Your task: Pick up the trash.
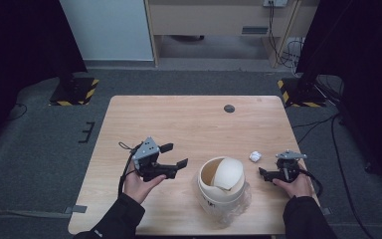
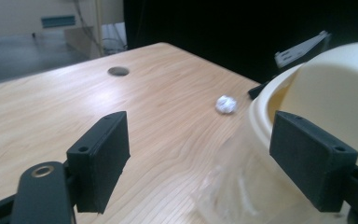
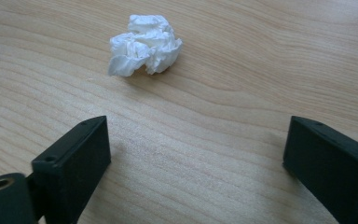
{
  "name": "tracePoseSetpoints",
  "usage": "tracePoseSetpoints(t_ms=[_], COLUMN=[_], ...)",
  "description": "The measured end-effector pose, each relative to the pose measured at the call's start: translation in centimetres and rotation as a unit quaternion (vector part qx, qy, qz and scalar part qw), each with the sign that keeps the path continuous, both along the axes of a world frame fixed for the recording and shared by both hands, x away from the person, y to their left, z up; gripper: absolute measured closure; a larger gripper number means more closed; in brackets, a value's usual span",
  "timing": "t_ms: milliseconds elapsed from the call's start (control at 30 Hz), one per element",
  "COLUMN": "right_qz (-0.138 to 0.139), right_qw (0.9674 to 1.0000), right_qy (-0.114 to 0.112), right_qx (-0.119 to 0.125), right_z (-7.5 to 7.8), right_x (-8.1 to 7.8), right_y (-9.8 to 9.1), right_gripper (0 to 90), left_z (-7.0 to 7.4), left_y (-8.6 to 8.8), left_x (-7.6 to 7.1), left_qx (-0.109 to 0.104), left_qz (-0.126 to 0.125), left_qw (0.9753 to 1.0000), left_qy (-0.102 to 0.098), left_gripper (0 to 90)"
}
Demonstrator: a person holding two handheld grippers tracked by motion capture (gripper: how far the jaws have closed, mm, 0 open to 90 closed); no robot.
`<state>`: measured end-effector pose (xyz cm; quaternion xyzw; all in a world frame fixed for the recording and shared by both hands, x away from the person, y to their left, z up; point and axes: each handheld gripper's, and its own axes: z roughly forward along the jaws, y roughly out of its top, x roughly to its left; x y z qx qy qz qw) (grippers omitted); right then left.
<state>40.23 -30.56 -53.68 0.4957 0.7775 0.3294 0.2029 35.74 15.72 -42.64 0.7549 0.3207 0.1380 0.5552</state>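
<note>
At the bottom edge of the high view, two dark sleeves point(image 1: 119, 219) entering from below, one hand on each tool. Lower left of centre, the left gripper point(image 1: 175, 155) with jaws spread wide and nothing between them, pointing right toward a cream swing-lid bin point(image 1: 221, 181). In the left gripper view, the left gripper point(image 2: 205, 158) again parted, its right jaw just in front of the bin point(image 2: 335, 93) wall, whether touching it hard to tell. Bin upright at lower centre of the wooden table point(image 1: 179, 119), a clear plastic bag point(image 1: 241, 199) bunched around its base. Lower right, the right gripper point(image 1: 271, 166) low over the table, jaws likewise apart and empty. In the right gripper view, the right gripper point(image 3: 196, 168) framing bare wood, a crumpled white paper ball point(image 3: 144, 44) lying just beyond the jaws at upper left of the frame. From above, the paper ball point(image 1: 255, 157) on the table between bin and right gripper, touching neither. Farther back, upper centre of the tabletop, a round dark cable hole point(image 1: 229, 108).
</note>
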Motion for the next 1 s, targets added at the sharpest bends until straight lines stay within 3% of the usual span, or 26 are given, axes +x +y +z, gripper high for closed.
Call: tracePoseSetpoints(t_ms=[200, 500, 633, 733, 1000], right_qz=[0.005, 0.014, 0.026, 0.034, 0.068], right_qw=[0.9999, 0.9995, 0.999, 0.9986, 0.9966], right_qy=[0.005, -0.029, -0.037, -0.041, -0.047], right_qx=[-0.008, 0.001, 0.004, 0.01, 0.01], right_z=[0.5, 1.9, 2.5, 2.8, 3.3], right_x=[0.2, 0.3, 0.6, 0.8, 2.0], right_y=[-0.2, 0.1, 0.8, 1.4, 3.4], right_gripper=[22.2, 27.6, 27.6, 27.4, 28.1], left_z=[-1.4, -3.1, -3.9, -5.0, -6.0], left_y=[1.8, 5.1, 6.4, 6.9, 7.0], left_x=[-0.2, -1.1, -1.5, -1.6, -1.1], left_qx=[0.019, 0.034, 0.045, 0.074, 0.105], left_qz=[0.025, 0.063, 0.08, 0.093, 0.094], left_qw=[0.9994, 0.9967, 0.9946, 0.9907, 0.9864], left_qy=[0.016, 0.038, 0.049, 0.067, 0.085], left_gripper=[19.0, 18.7, 18.7, 19.0, 18.6])
